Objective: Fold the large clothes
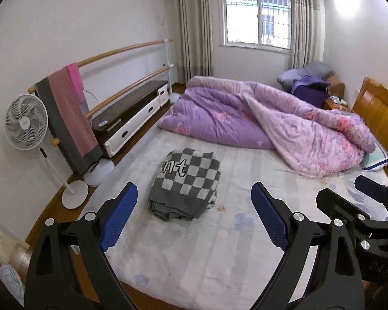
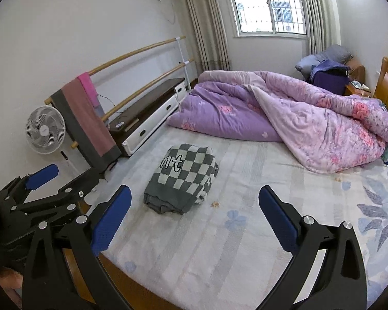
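Item: one checkered knit sweater, grey and pale, lettered, already folded into a compact bundle; it lies on the bed toward the foot-side edge, apart from the purple floral quilt heaped at the far side. We hold both tools above and short of it. Left gripper: fingers spread wide, nothing between them. Right gripper: fingers likewise spread wide and empty. Bearing: the sweater sits ahead and below both, slightly left of centre in each wrist view; we judge our left hand marginally nearer. Its long axis runs away from us, folded edge nearest. We judge the fold complete. Also present: a pedestal fan and a towel on the wall rail.
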Motion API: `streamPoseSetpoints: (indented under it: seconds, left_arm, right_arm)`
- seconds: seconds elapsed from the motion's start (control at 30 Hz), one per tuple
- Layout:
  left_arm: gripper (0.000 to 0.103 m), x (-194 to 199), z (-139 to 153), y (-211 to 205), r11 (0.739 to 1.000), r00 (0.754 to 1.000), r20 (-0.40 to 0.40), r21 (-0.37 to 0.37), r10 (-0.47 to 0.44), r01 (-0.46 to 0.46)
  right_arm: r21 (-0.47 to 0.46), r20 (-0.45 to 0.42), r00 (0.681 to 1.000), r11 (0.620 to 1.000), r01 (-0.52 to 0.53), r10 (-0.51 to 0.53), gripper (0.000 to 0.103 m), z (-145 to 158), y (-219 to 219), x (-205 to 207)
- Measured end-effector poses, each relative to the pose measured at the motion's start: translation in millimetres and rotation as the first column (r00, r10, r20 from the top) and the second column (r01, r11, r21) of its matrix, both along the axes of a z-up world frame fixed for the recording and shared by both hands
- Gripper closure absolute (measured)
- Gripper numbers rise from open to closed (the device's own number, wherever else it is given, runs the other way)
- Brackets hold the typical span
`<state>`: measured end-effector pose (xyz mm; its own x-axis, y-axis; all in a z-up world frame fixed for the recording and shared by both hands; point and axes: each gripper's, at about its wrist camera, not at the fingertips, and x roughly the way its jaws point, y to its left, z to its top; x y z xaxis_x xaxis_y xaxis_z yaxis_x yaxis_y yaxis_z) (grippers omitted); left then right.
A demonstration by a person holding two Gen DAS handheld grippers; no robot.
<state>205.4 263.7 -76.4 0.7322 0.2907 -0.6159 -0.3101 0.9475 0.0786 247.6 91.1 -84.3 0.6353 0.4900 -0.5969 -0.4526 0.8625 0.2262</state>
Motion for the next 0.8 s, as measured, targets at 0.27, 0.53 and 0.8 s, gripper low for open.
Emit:
streamPoseSetpoints:
  seconds: [0.27,0.53,0.8]
  left_arm:
    - [0.013,-49.4,46.0,-48.7,0.999,0.998,0.049,0.037,-0.037,0.035]
    - [0.013,-88.0,83.4,-59.3,0.995,0.989,0.105,0.043,-0.099,0.095]
    - [0.013,-127.2,111.0,-48.6,0.987,0.978,0.144,0.075,-0.150,0.140]
  right_arm:
    - [0.010,0.049,0.999,1.000,0.021,-0.021,0.008,45.4,-44.0,-53.7]
    - [0.012,0.136,0.987,0.996,0.085,-0.086,0.008,87.7,-58.1,-106.2]
    - [0.051,0.150,0.979,0.990,0.131,-0.138,0.008,110.6,-52.5,-150.4]
